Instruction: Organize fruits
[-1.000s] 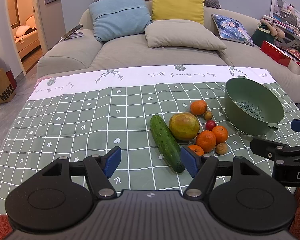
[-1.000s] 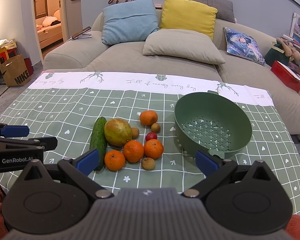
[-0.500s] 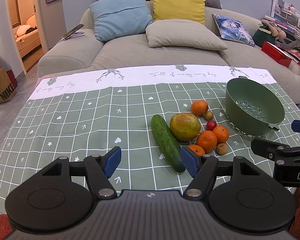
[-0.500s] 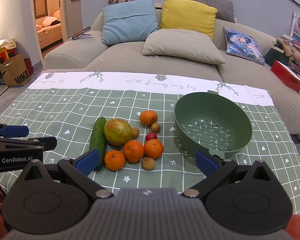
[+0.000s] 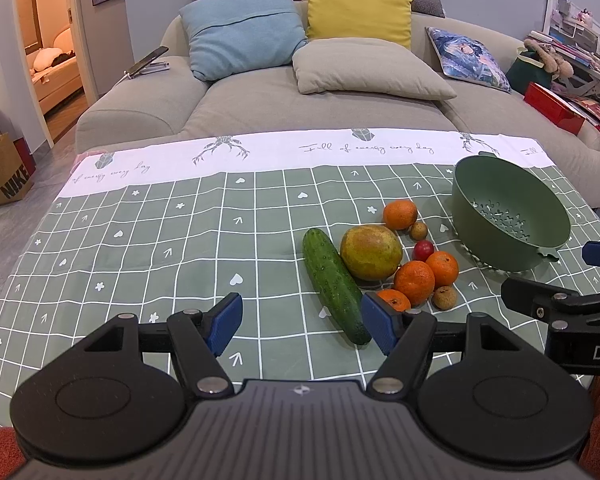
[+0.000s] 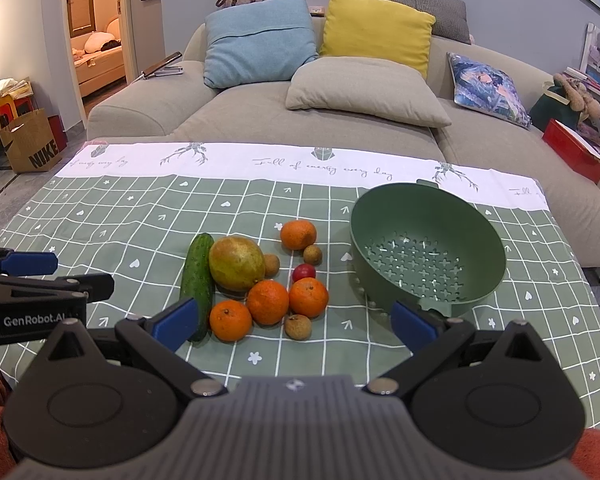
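Observation:
A cucumber [image 6: 197, 280], a large yellow-green mango [image 6: 236, 263], several oranges [image 6: 268, 302], a small red fruit [image 6: 303, 272] and several small brown fruits [image 6: 298, 327] lie clustered on the green checked tablecloth [image 6: 100, 216]. An empty green colander [image 6: 427, 248] stands to their right. My right gripper [image 6: 294, 322] is open and empty, above the near edge in front of the fruit. My left gripper [image 5: 301, 326] is open and empty, near the cucumber [image 5: 333, 284] end; the mango [image 5: 371, 252] and colander [image 5: 507, 216] lie beyond.
A grey sofa [image 6: 339, 112] with blue, yellow and beige cushions stands behind the table. A paper bag [image 6: 32, 144] sits on the floor at the left. A red box [image 6: 573, 152] lies on the sofa's right end.

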